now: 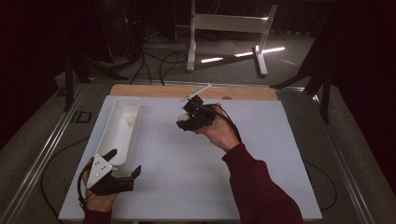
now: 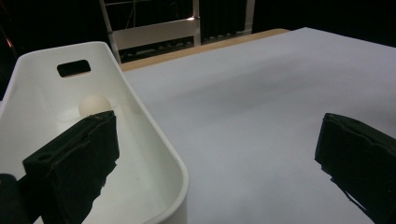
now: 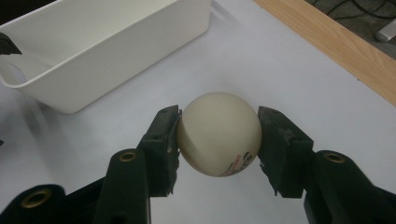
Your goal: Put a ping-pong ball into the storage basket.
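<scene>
1. The ping-pong ball (image 3: 218,134) sits clenched between the jaws of the right tongs (image 3: 219,140), lifted above the tabletop (image 3: 289,70), a little to the right of the white bin (image 3: 93,56).
2. The left tongs (image 2: 215,154) gape, grasping nothing, with one jaw over the bin's near end and the other outside it.
3. A second ball (image 2: 95,104) already lies inside the bin near its far end, so I judge one drop done and this carry unfinished: the held ball has yet to cross the bin's rim.
4. The right gripper view reveals red print on the held ball; in the high view that ball (image 1: 184,117) is a pale blur beside the bin (image 1: 122,135).
</scene>
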Tool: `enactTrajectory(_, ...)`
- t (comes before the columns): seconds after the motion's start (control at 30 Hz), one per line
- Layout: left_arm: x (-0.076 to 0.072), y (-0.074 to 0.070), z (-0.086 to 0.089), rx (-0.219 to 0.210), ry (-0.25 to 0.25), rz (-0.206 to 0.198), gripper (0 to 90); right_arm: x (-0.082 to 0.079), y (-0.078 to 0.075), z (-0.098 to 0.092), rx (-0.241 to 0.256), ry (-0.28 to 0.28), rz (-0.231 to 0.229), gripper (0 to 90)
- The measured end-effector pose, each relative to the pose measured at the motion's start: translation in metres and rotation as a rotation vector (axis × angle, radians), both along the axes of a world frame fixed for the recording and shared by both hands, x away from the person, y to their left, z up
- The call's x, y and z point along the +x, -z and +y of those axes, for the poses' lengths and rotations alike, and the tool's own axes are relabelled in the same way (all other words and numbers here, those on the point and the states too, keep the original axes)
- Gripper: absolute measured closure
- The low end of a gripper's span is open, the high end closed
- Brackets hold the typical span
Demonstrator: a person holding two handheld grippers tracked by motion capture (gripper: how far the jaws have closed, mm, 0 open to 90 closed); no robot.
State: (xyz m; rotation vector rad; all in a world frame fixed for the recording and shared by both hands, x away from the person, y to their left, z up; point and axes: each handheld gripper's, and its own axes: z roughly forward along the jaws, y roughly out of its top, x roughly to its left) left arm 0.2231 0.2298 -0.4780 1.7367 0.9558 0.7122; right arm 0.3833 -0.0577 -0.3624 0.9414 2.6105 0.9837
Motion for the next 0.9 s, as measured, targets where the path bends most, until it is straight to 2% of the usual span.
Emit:
enactTrajectory(0.63, 0.000, 0.000, 0.000, -0.002, -0.001, -0.001, 0.2, 0.003, -0.004, 0.015, -0.003, -0.023, -0.005, 50.3)
enactTrajectory(0.9, 0.000, 0.000, 0.000, -0.002, 0.000, 0.000, 0.2, 0.006, -0.005, 0.020, 0.014, -0.030, 0.000, 50.4)
